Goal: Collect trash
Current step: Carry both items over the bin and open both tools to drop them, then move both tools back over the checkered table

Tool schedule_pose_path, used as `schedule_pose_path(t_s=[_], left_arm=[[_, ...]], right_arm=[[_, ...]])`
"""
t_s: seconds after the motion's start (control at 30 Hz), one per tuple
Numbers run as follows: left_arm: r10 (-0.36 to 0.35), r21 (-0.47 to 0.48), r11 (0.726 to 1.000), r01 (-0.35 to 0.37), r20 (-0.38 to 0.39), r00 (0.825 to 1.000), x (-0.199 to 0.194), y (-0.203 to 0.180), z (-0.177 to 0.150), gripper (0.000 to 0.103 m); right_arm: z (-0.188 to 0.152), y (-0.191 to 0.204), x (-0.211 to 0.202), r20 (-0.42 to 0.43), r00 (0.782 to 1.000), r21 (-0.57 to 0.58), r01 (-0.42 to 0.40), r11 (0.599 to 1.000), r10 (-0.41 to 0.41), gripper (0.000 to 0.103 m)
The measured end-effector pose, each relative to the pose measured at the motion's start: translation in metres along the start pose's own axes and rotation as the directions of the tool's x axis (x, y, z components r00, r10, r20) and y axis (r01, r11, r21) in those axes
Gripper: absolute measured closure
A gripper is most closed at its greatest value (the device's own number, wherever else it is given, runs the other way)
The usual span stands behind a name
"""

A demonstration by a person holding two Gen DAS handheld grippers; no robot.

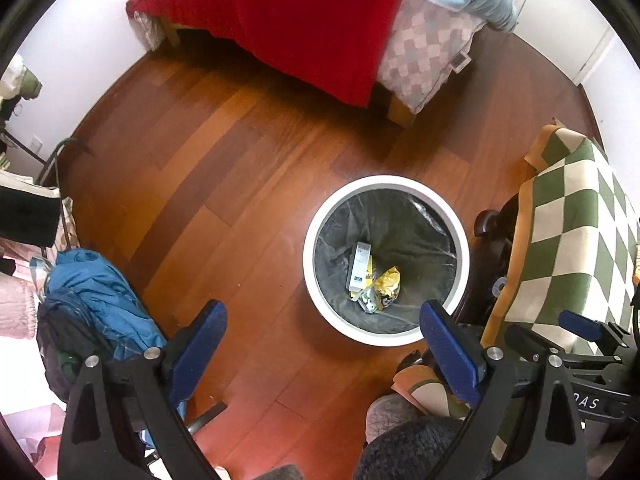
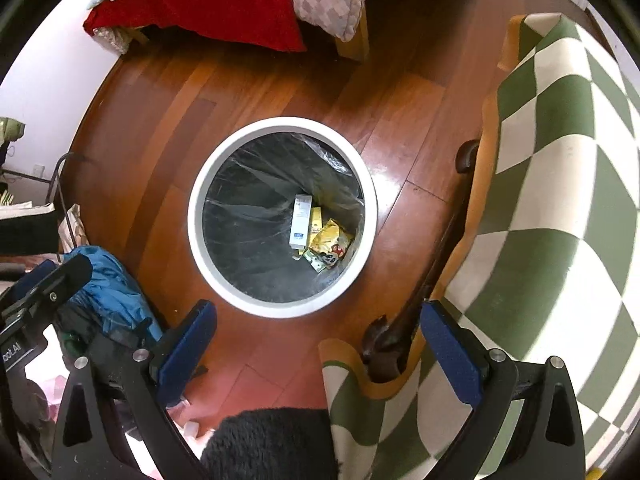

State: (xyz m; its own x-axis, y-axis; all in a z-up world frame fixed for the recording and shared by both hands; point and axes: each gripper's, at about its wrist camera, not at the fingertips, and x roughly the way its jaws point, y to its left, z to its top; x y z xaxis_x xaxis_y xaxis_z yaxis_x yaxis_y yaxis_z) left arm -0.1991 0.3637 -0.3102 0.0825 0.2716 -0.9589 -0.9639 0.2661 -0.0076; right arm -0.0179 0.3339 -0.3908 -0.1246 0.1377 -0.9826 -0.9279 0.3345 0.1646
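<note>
A round white trash bin [image 1: 460, 276] with a dark plastic liner stands on the wooden floor; it also shows in the right wrist view [image 2: 200, 248]. Inside lie a white box [image 1: 359, 266] [image 2: 301, 222], a yellow wrapper [image 1: 388, 282] [image 2: 330, 238] and some small printed scraps. My left gripper [image 1: 324, 344] is open and empty, high above the floor to the left of the bin. My right gripper [image 2: 318, 346] is open and empty, above the bin's near rim.
A bed with a red cover [image 1: 304, 28] stands at the far wall. A green-and-white checkered blanket [image 2: 560, 200] drapes furniture on the right. A blue jacket [image 1: 100, 300] lies in a pile at the left. Wooden floor [image 1: 224, 184] lies between them.
</note>
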Motion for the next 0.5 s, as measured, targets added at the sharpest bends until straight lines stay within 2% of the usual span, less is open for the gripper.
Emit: schedule_pose_path(t_s=[0.27,0.5], left_arm=[[0.002,0.022,1.000,-0.004,0.081,0.997,-0.053,-0.007,-0.014,0.005],[-0.001,0.036,0.999,-0.005,0.175,0.985,-0.109,-0.013,-0.030,0.005]], right_arm=[[-0.022,0.007,-0.054,0.078,0.997,-0.027,0.001,1.000,0.001,0.000],[-0.046,0.009,-0.113,0.169,0.985,-0.051,-0.011,0.999,0.019,0.000]])
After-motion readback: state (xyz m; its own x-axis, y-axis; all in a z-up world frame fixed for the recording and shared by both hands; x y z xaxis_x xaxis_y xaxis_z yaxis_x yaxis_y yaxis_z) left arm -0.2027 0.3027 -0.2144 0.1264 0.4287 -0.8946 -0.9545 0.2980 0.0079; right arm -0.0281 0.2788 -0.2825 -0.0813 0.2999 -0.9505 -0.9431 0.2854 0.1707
